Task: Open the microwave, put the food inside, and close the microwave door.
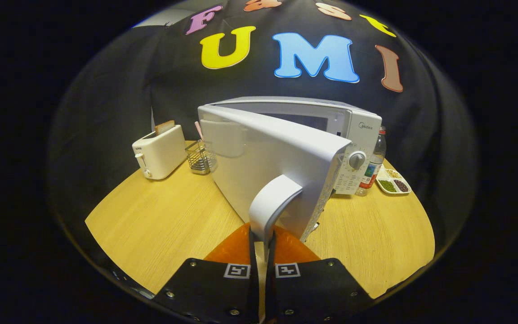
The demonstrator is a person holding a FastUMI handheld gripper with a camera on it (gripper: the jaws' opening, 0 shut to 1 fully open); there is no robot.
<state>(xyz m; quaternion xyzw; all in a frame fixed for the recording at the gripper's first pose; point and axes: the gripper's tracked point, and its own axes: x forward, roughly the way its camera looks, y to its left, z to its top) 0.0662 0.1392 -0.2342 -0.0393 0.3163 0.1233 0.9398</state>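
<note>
A white microwave [358, 130] stands on the round wooden table [160, 220]. Its door [268, 166] is swung partly open toward me, leaving a gap on the control-panel side. My gripper [262, 245] is shut on the door's white handle [271, 204], one finger pressing each side of its lower end. An orange object [236, 247], seemingly a plate, lies on the table under the fingers and the door's edge; what it holds is hidden. The knob [357, 160] on the control panel shows just beyond the door's edge.
A white toaster [159, 153] with a slice of bread stands at the back left, a wire basket [199, 158] beside it. Right of the microwave are a water bottle [373, 166] and a small divided dish [394, 183] of beans. Bare tabletop lies left and right of the door.
</note>
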